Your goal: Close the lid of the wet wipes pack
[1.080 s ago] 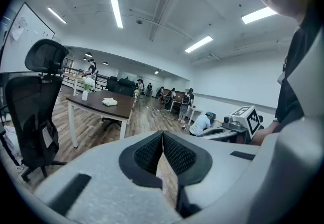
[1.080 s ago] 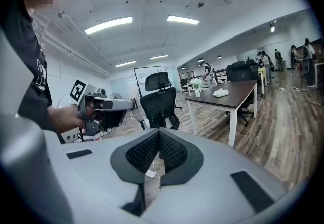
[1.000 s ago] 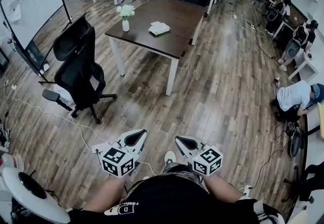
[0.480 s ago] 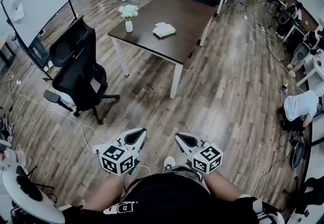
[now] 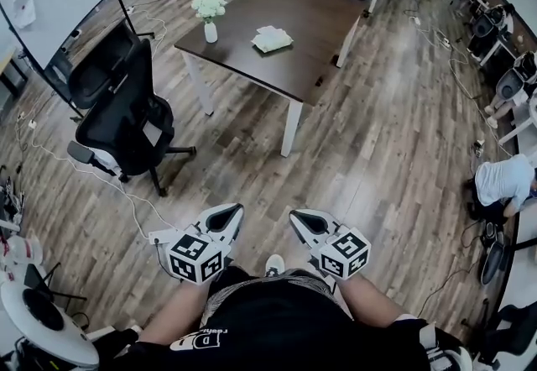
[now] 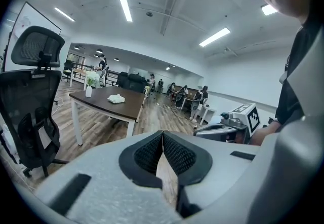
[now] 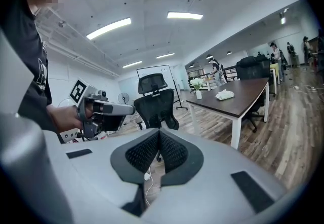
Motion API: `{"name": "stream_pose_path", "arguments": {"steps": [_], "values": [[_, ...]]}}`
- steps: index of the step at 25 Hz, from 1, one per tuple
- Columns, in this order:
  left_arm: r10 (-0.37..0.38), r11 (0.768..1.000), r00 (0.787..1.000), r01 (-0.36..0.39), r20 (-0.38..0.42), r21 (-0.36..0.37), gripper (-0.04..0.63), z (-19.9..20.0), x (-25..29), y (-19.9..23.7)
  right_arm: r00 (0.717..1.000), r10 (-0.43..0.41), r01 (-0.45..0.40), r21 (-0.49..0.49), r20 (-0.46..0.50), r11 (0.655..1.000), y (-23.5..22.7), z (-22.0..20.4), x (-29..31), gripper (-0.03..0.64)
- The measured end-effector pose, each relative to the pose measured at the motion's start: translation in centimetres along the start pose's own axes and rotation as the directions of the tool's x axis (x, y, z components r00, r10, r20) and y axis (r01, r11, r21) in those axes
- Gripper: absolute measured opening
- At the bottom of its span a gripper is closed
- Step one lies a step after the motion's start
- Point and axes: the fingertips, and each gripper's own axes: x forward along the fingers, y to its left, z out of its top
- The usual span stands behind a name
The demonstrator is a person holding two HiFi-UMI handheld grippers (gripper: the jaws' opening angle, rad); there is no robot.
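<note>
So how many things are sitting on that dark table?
2: a vase of white flowers near the table's left corner and a wet wipes pack toward the middle. Anything tinier might go unseen.

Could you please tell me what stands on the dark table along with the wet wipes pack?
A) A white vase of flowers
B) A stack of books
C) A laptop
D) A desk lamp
A: the head view shows a white vase of flowers near the left corner of the dark table, apart from the wet wipes pack.
</note>
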Motion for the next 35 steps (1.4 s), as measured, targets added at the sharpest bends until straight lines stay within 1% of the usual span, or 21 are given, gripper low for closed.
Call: {"name": "stream_pose_path", "arguments": {"steps": [5, 10, 15, 18, 21, 28, 32, 35], "values": [[0.002, 1.000, 1.000, -0.002, -0.006, 0.014, 0.020, 0.7, 0.9, 0.4, 1.000, 0.002, -0.002, 0.018, 0.007, 1.000, -1.2, 0.6, 0.5, 0.005], [-0.003, 1.000, 1.000, 0.003, -0.012, 0.000, 0.020, 0.7, 1.9, 1.7, 1.000, 0.006, -0.006, 0.030, -0.007, 1.000, -1.8, 0.4, 1.9, 0.005], [-0.030, 0.999, 0.999, 0.029, -0.012, -0.015, 0.020, 0.9, 3.9, 4.1, 1.000, -0.006, 0.007, 0.033, -0.026, 0.999, -3.5, 0.7, 4.3, 0.005], [-0.051, 0.999, 0.999, 0.051, -0.013, -0.014, 0.020, 1.7, 5.4, 6.3, 0.999, -0.026, 0.027, 0.029, -0.033, 0.999, -5.0, 1.6, 6.2, 0.005], [-0.065, 0.998, 0.998, 0.065, -0.010, -0.007, 0.020, 3.3, 6.9, 9.2, 0.998, -0.047, 0.048, 0.023, -0.040, 0.999, -6.5, 2.8, 8.5, 0.005], [-0.120, 0.993, 0.992, 0.120, 0.025, 0.016, 0.020, 9.1, 11.5, 15.7, 0.994, -0.079, 0.078, -0.009, -0.077, 0.997, -10.4, 6.8, 14.9, 0.005], [-0.161, 0.986, 0.987, 0.160, 0.013, 0.035, 0.020, 11.1, 13.1, 19.0, 0.992, -0.107, 0.107, -0.010, -0.067, 0.994, -12.3, 9.2, 18.6, 0.005], [-0.165, 0.985, 0.986, 0.165, 0.002, 0.045, 0.020, 12.3, 13.9, 22.4, 0.991, -0.115, 0.115, -0.011, -0.060, 0.993, -13.1, 10.6, 21.6, 0.005]]}}
